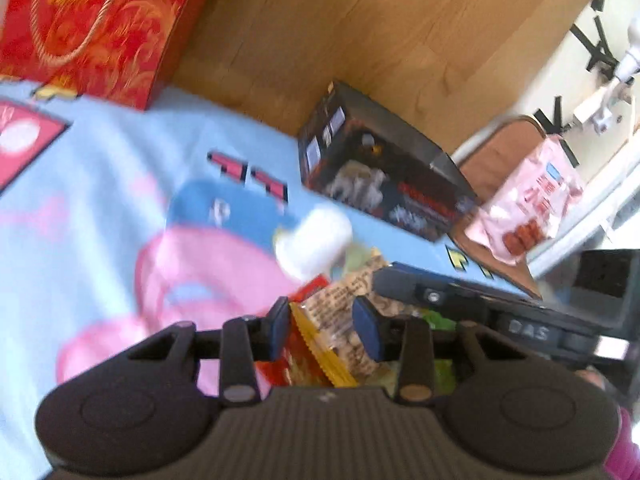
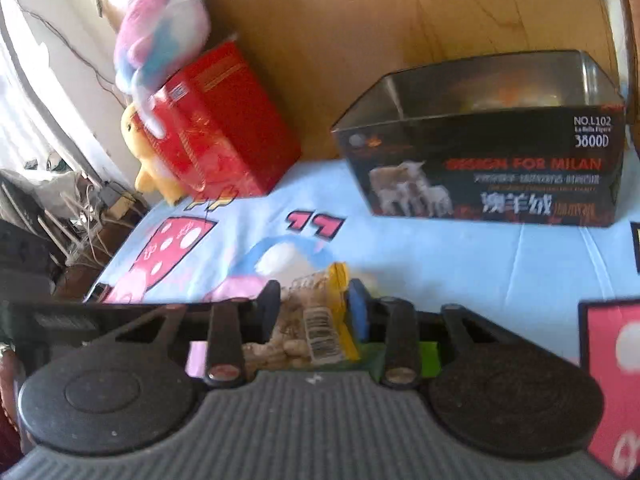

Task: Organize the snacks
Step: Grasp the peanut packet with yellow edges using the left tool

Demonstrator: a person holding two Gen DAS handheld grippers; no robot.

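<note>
A clear peanut bag with yellow edges point(image 1: 340, 332) lies between the fingers of my left gripper point(image 1: 326, 326), which stands above the blue cartoon cloth; its jaws sit against the bag. My right gripper point(image 2: 316, 312) is shut on the same kind of peanut bag point(image 2: 316, 328), barcode side up. The right gripper's body point(image 1: 460, 300) reaches in from the right in the left wrist view. A red packet point(image 1: 280, 364) and green packets point(image 1: 440, 320) lie under the bags. A black open-topped box point(image 2: 492, 168) stands at the far side of the cloth, also in the left wrist view point(image 1: 380, 168).
A red gift bag point(image 1: 92, 28) stands at the back left, also in the right wrist view point(image 2: 224, 132), with plush toys point(image 2: 160, 40) beside it. A pink snack packet point(image 1: 528, 208) lies on a brown chair at the right. A wooden panel point(image 1: 340, 32) backs the cloth.
</note>
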